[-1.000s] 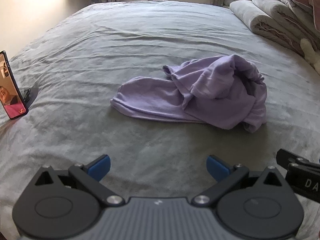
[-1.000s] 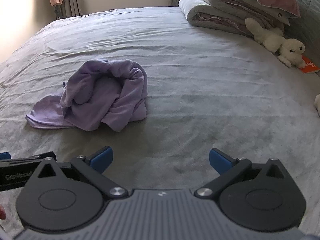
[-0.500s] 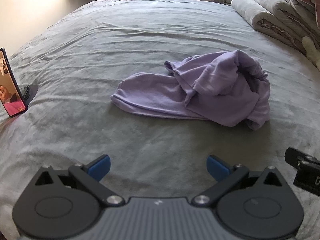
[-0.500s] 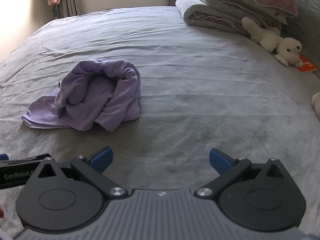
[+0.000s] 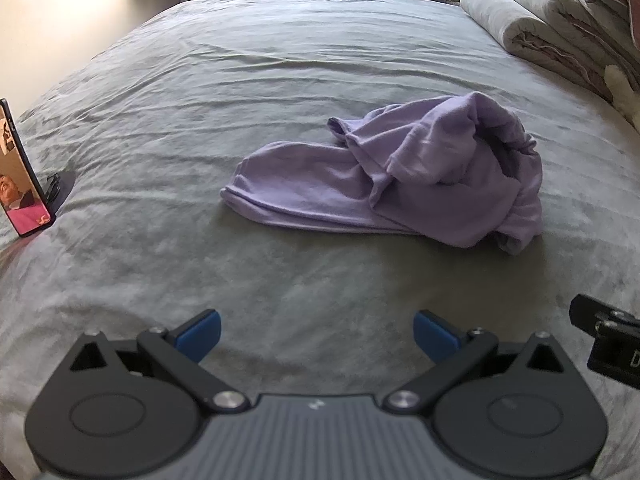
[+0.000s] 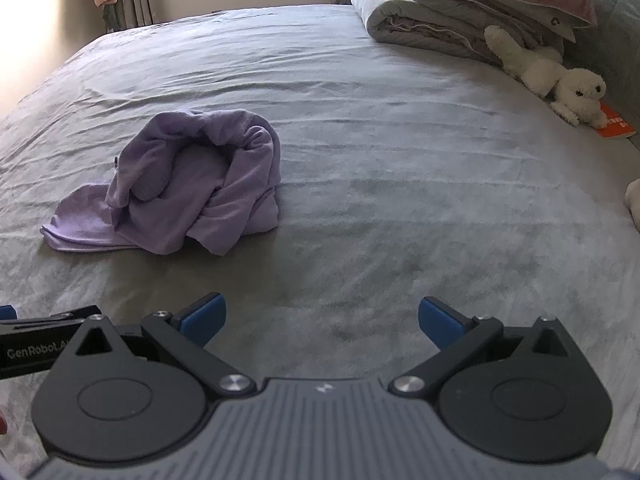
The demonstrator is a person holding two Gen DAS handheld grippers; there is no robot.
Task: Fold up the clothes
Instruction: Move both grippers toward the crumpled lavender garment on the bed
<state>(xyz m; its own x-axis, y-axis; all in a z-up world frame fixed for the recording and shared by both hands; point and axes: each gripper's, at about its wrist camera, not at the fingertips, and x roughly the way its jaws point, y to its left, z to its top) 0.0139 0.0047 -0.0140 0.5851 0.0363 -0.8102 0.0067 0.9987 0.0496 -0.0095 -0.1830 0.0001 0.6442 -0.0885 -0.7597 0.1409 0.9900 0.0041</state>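
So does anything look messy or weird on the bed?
Yes: the purple garment lies crumpled in a heap mid-bed, one end bunched up, not flat. Both grippers, left and right, are open, away from it.

Soft daylight from the top of both frames; wall [image 5: 80, 20] at upper left glows warm. Fisheye bends edges, corners vignetted. Bed [image 6: 400, 160] sharp.

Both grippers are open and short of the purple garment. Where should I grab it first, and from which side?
Probably take the purple garment by its flat tail, which lies spread on the bed toward the left; its edge there is thin and exposed. Bring the left gripper in low from the near side. The right part is a bunched mound, too thick and tangled for a clean pinch.
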